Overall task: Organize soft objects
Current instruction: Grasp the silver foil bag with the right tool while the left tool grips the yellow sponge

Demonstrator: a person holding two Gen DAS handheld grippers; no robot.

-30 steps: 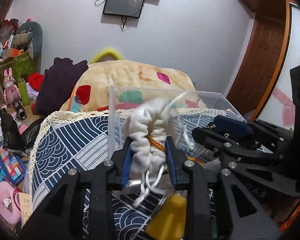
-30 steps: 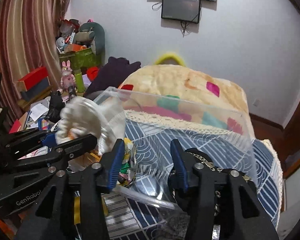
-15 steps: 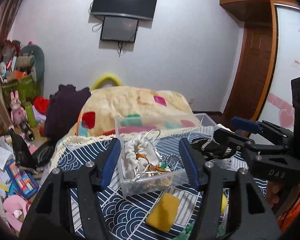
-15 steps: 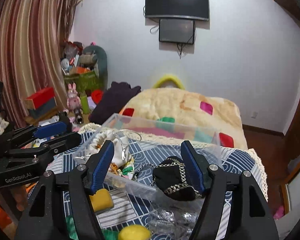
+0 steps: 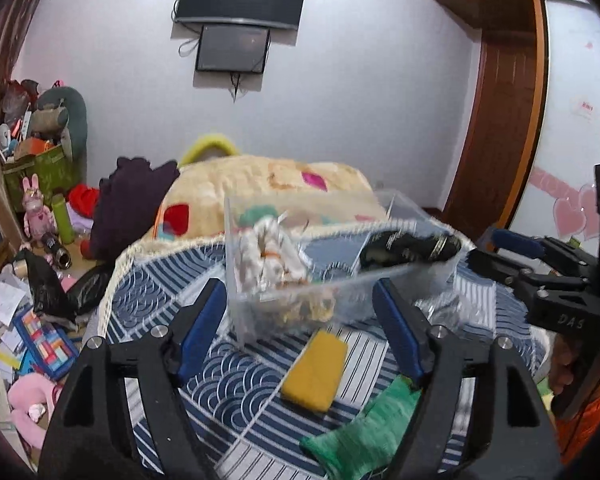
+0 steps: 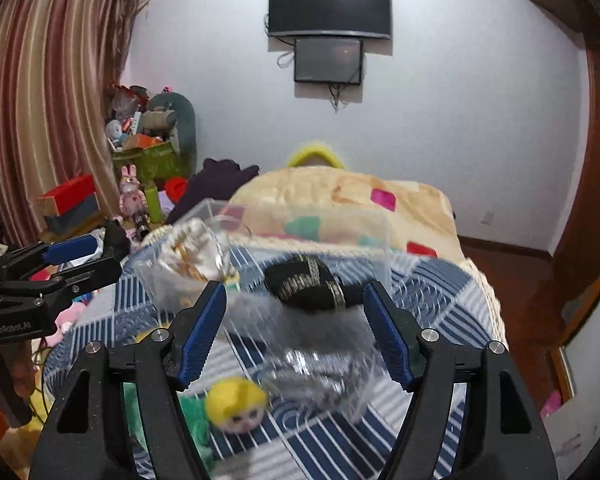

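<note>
A clear plastic box [image 5: 332, 296] stands on the blue patterned bedspread [image 5: 228, 384]. It holds a white scrunchie [image 5: 260, 256] and a black gold-trimmed soft item [image 5: 408, 246]. The box also shows in the right wrist view [image 6: 260, 248], with the black item [image 6: 312, 284] inside. My left gripper [image 5: 300, 332] is open and empty in front of the box. My right gripper [image 6: 296, 336] is open and empty too. A yellow sponge [image 5: 316, 372] and a green cloth [image 5: 364, 436] lie on the bedspread near the left gripper. A small yellow plush head [image 6: 236, 404] lies below the right gripper.
A folded cream blanket with coloured patches [image 5: 268, 188] lies behind the box. A dark purple garment [image 5: 128, 204] sits to its left. Toys, papers and boxes [image 5: 24, 280] cover the floor at left. A wooden door [image 5: 496, 132] is at right. Crinkled clear plastic [image 6: 324, 364] lies beside the box.
The left gripper let go of the white scrunchie into the box, opened wide and drew back. The right gripper also drew back and opened wider; the black item now rests in the box.
</note>
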